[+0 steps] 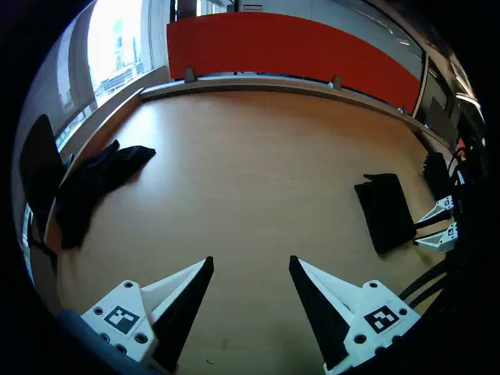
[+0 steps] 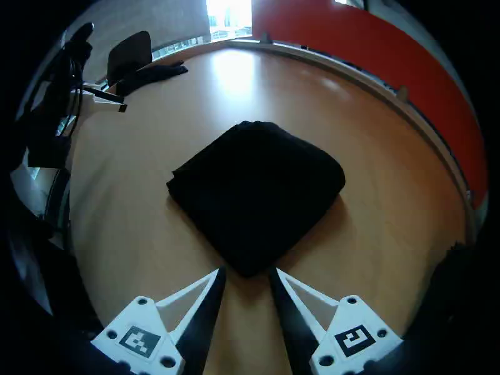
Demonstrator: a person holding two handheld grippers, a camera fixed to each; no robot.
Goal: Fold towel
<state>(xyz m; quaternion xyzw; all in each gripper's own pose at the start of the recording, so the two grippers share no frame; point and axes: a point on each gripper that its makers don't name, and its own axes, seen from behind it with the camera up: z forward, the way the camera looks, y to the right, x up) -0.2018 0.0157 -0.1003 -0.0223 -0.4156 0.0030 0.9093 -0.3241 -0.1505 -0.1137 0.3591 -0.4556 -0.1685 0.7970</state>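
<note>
While left claw (image 1: 250,259) and right claw (image 2: 247,270) gape — both empty — the towel (image 2: 256,187) (folded) lies flat.

A: Left gripper (image 1: 250,259): white wedge-shaped fingers, black inner pads (image 1: 187,306), square black-and-white tags (image 1: 122,319) at 7 and 5 o'clock, dark screws (image 1: 128,284) around them.
B: Right gripper (image 2: 247,270), same build. Black cables (image 1: 425,281) at 4 o'clock, left gripper view.

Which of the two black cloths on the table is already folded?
The flat, squared black fabric towel directly in front of the right tool; the other black cloth lies crumpled, much farther off.
</note>
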